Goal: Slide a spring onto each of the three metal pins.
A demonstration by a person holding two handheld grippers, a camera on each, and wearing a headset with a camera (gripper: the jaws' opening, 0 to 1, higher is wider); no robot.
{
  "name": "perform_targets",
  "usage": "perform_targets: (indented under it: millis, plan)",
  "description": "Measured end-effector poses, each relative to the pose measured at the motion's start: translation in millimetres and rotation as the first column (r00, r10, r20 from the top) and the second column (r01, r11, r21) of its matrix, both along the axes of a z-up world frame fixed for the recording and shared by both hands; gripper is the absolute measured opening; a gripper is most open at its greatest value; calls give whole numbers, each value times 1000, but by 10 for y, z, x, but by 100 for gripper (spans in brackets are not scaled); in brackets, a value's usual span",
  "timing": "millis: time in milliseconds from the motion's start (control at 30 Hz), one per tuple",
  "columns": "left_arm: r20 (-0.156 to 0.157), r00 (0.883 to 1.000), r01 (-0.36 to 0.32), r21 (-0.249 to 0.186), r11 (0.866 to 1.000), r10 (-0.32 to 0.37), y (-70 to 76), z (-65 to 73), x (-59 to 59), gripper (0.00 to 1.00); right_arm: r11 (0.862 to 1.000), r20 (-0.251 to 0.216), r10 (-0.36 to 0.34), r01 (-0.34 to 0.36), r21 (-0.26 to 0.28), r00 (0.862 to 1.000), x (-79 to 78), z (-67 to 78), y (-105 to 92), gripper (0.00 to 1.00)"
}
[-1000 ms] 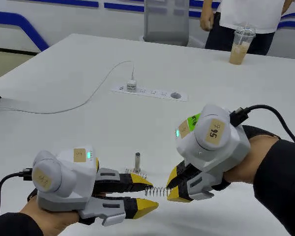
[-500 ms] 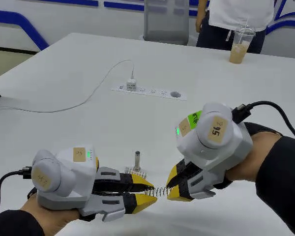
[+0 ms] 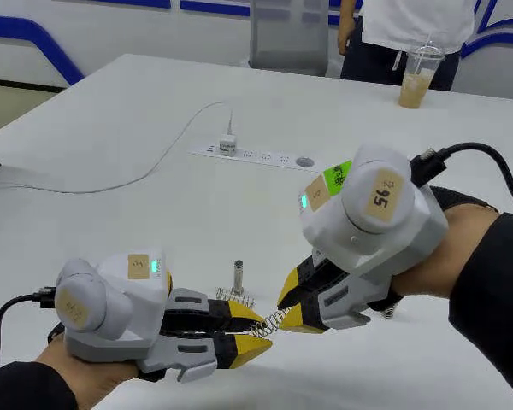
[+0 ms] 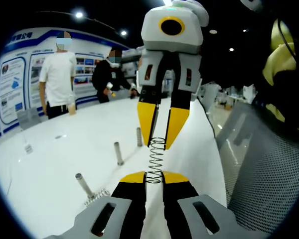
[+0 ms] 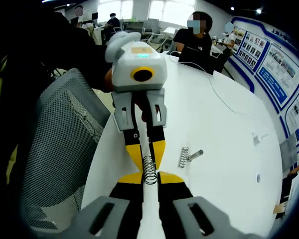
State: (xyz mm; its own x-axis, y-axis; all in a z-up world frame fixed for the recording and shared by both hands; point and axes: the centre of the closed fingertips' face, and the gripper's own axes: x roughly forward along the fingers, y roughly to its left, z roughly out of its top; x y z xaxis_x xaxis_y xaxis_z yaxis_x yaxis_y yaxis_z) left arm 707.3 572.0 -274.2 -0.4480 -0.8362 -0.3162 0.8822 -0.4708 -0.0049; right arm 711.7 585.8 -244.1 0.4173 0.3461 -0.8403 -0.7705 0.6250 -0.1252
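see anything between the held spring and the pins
Nothing visible: bare table lies between the spring and the three pins. The left gripper and right gripper each pinch an end, so one end must be freed. A loose spring lies by the nearest pin.

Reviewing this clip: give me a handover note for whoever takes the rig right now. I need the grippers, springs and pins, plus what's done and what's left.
Grippers: the left gripper is shut on one end of a spring. The right gripper is shut on the other end, so the spring spans between them.
Pins: the near pin, middle pin and far pin stand bare on the table.
A second spring lies loose beside the near pin.
Done: no spring is on a pin yet.
Left: all three pins.
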Motion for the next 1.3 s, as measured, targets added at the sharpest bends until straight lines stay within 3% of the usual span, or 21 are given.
perform_targets:
  millis: [633,767,1300]
  plan:
    - [-5,1000,13,-8,1000,-13,-11,12,-65,11,1000,17,14,-15,11,1000,68,86,124,12]
    - [-8,1000,12,-12,1000,-12,-10,24,-60,11,1000,0,4,-4,10,1000,52,62,102,17]
    - [-14,1000,15,-36,999,-16,-16,93,-78,11,999,-33,-21,22,40,999,48,-43,105,15]
